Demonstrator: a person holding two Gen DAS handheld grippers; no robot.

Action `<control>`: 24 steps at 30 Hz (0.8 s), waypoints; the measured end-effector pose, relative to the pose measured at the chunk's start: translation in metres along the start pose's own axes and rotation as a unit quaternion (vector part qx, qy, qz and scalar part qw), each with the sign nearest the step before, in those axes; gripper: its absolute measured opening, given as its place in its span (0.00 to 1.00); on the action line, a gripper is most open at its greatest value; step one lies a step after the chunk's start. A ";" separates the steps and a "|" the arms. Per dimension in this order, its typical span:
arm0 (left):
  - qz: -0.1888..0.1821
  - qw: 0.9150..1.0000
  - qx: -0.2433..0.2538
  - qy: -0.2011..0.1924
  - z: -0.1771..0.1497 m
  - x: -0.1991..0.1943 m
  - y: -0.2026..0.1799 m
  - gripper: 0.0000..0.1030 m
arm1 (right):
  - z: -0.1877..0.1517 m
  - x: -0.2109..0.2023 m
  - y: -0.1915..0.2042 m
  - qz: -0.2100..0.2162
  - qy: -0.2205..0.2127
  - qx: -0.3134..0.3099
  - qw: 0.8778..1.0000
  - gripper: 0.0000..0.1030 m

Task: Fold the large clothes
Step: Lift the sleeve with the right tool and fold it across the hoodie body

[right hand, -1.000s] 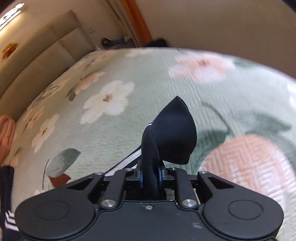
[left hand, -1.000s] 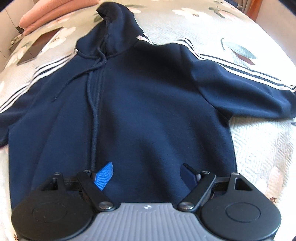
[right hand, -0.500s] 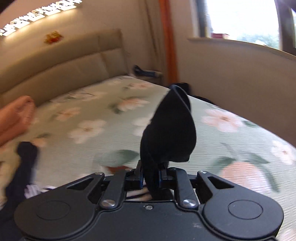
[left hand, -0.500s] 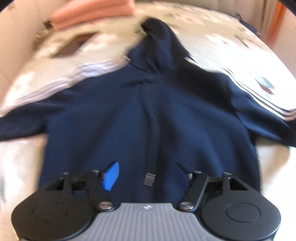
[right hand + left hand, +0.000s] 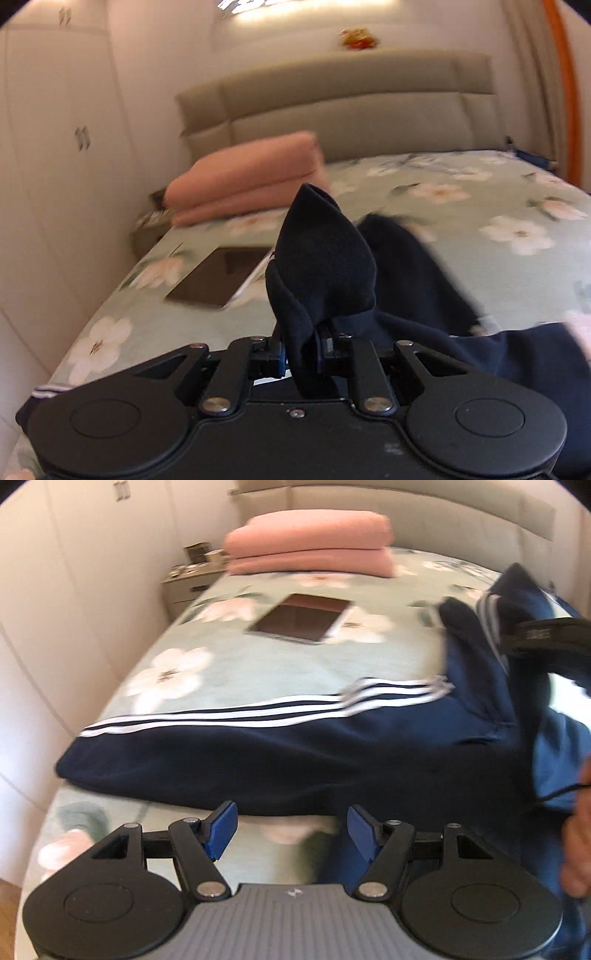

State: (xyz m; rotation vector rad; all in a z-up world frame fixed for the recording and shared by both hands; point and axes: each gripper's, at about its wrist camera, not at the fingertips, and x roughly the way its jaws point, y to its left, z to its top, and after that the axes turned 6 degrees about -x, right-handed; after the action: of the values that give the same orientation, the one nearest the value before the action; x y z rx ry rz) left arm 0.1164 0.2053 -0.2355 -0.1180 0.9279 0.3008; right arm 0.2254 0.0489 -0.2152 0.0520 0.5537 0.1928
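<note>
Left wrist: tablet (image 5: 301,618) beyond hoodie sleeve (image 5: 236,746); pink blankets (image 5: 310,548) behind

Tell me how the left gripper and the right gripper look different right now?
The left gripper stands open with nothing between its blue pads; the right gripper is shut on a fold of the navy blue hoodie with white stripes. The left gripper's body is grey, the right's black. Both hang over the floral bedspread.

Floral green bedspread (image 5: 295,664), navy hoodie (image 5: 258,753) spread across it, dark tablet (image 5: 301,618), folded pink blankets (image 5: 310,548) (stacked near headboard)
</note>
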 end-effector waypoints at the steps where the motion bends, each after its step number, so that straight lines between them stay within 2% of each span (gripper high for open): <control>1: 0.004 1.000 -0.004 0.001 0.002 0.004 0.013 0.66 | -0.003 0.014 0.014 -0.001 0.012 -0.010 1.000 0.21; 2: 0.005 1.000 -0.007 0.001 0.003 0.009 0.025 0.67 | -0.008 0.029 0.026 -0.001 0.030 -0.021 0.999 0.31; 3: 0.006 1.000 -0.006 0.002 0.003 0.012 0.034 0.67 | -0.014 0.043 0.036 0.008 0.055 -0.036 0.998 0.56; 4: 0.006 1.000 -0.006 0.004 0.003 0.018 0.041 0.67 | -0.022 0.057 0.048 0.027 0.089 -0.055 0.994 0.73; 5: 0.001 1.000 -0.007 0.006 0.004 0.024 0.047 0.67 | -0.028 0.067 0.055 0.043 0.118 -0.075 0.989 0.78; 7: -0.013 1.000 -0.012 0.009 0.006 0.035 0.054 0.68 | -0.040 0.063 0.065 0.064 0.141 -0.104 0.982 0.77; 10: -0.048 0.999 -0.024 0.011 0.016 0.054 0.056 0.70 | -0.054 0.037 0.047 0.064 0.150 -0.107 0.981 0.78; 15: -0.139 0.989 -0.049 0.029 0.038 0.092 0.042 0.73 | -0.085 -0.007 -0.007 -0.013 0.193 -0.112 0.975 0.78; 17: -0.175 0.981 -0.067 0.047 0.051 0.114 0.030 0.73 | -0.094 -0.019 -0.025 -0.042 0.210 -0.111 0.971 0.78; 20: -0.212 0.967 -0.112 0.084 0.067 0.154 0.015 0.73 | -0.097 -0.040 -0.056 -0.078 0.210 -0.091 0.970 0.78; 23: -0.238 0.946 -0.166 0.147 0.075 0.200 0.004 0.72 | -0.088 -0.045 -0.089 -0.124 0.196 -0.049 0.971 0.78; 24: -0.238 0.941 -0.179 0.161 0.075 0.211 0.000 0.69 | -0.088 -0.047 -0.102 -0.139 0.199 -0.031 0.970 0.78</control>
State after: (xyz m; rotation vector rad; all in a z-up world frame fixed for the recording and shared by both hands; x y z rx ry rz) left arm 0.2931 0.2657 -0.3601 -0.7360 1.1265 -0.0078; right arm 0.1572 -0.0608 -0.2762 -0.1289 0.9461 -0.0560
